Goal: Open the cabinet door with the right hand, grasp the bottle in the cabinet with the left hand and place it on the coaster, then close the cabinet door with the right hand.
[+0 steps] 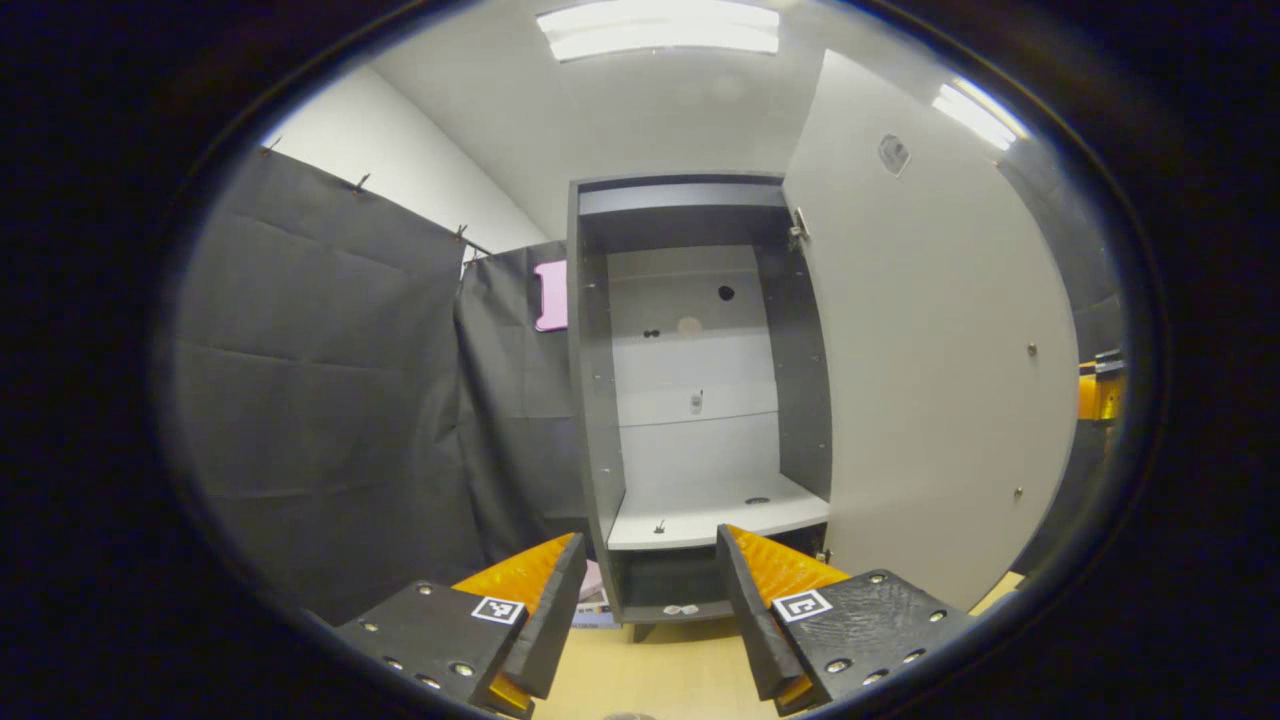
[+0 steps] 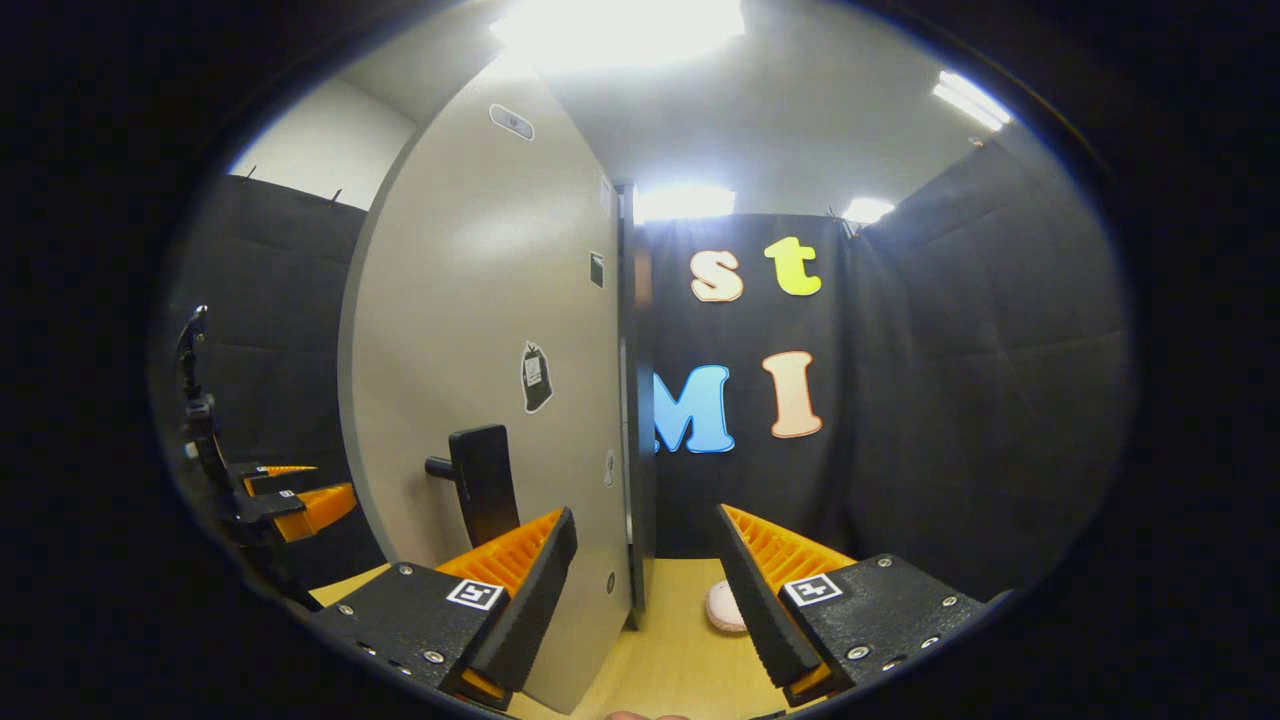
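Note:
The grey cabinet stands in front of me with its door swung wide to the right. Its white lower shelf carries only tiny fittings. My left gripper hovers open just before that shelf, nothing between its fingers. In the right gripper view the door's outer face fills the left half, with a black handle on it. My right gripper is open near the door's free edge, to the right of the handle and off it. A pale round coaster lies on the wooden table beyond.
The light wooden tabletop runs under both grippers. Black cloth walls close in the booth on the left and right. The left gripper on its dark holder shows at the far left, beyond the door.

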### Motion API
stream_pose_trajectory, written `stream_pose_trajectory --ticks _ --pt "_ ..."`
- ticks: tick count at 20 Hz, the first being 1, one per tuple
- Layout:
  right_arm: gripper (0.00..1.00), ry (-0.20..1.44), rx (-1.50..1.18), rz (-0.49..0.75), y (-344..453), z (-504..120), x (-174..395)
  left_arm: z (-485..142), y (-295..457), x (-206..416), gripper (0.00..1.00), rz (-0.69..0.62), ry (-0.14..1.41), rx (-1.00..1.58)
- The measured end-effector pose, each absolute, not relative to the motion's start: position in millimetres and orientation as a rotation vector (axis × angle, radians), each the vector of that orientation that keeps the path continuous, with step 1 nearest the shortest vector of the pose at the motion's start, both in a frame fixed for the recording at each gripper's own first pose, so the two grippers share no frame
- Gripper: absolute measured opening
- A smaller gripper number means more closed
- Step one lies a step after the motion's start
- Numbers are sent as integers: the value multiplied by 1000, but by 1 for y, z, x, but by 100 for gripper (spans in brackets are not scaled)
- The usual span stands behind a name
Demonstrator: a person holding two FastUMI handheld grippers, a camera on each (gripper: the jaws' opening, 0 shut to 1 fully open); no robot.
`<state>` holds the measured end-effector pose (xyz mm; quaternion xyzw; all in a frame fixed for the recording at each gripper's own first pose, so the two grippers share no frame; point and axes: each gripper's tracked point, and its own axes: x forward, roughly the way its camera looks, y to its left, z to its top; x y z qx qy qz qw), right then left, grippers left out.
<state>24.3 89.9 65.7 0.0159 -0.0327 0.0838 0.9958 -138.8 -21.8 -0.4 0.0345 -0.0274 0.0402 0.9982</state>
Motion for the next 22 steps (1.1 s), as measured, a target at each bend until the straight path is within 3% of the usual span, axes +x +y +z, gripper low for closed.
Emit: stream_pose_trajectory --ticks 3,10,22 --pt "86 -65 33 189 115 67 23 2 -7 -133 71 81 -59 80" --pt "86 -44 70 240 157 64 32 -2 36 -115 75 97 -53 62" --pt "87 -87 34 200 206 69 68 -23 84 -40 75 46 -53 53"
